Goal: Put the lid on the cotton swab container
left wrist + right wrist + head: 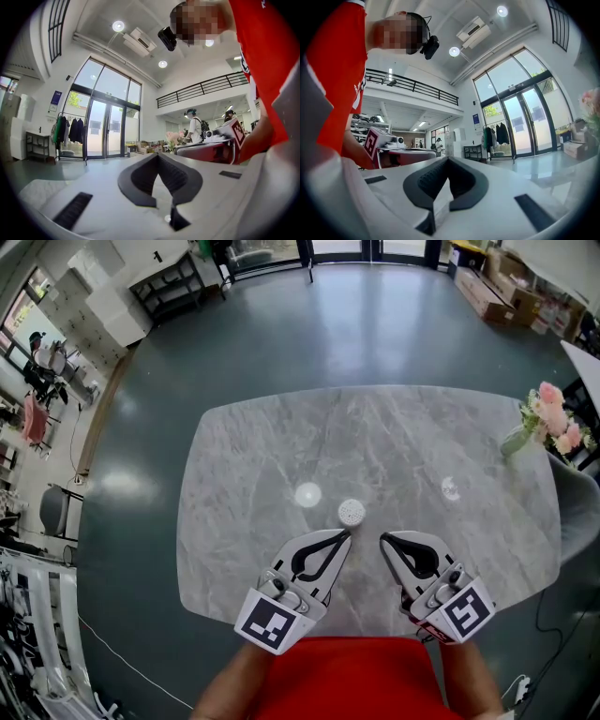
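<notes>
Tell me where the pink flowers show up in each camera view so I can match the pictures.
Head view: the pink flowers sit at the right edge, upper half.
Left gripper view: the flowers are small, near centre, right of the glass doors.
Right gripper view: the flowers blur at the far right edge.
Shared landmark: the person's red shirt, bottom centre, top right, top left respectively.

One container [352,513], one vase [514,441] (two grippers [346,535] [384,541])
</notes>
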Demonstrator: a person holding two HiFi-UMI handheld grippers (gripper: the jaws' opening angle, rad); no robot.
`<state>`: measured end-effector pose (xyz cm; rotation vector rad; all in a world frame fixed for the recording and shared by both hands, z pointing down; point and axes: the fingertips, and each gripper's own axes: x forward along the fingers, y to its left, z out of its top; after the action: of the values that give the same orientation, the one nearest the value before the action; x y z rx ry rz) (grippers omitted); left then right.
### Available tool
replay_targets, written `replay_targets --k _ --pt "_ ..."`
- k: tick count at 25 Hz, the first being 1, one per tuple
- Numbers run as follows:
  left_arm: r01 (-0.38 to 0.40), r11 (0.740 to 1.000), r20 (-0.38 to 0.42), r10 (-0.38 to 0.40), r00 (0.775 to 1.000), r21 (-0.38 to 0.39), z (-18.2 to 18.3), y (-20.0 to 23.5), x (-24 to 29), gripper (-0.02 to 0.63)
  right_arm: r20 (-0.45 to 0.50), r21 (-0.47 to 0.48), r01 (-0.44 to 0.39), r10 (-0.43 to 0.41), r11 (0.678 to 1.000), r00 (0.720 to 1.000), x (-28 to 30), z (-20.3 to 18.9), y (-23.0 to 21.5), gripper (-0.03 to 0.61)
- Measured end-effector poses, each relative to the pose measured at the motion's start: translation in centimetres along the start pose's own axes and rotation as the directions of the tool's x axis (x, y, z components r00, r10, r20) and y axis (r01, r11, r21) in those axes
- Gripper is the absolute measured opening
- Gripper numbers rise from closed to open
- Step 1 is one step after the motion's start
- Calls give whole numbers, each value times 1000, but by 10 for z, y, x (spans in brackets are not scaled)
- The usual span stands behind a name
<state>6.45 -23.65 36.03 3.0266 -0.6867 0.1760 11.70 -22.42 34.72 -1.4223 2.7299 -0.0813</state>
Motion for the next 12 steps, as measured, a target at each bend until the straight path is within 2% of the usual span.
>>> replay_targets --k 12 --pt "19 1000 6 -19 1000 3 1 -2 2 21 -1 -4 -16 16 1000 1000 1 3 4 17"
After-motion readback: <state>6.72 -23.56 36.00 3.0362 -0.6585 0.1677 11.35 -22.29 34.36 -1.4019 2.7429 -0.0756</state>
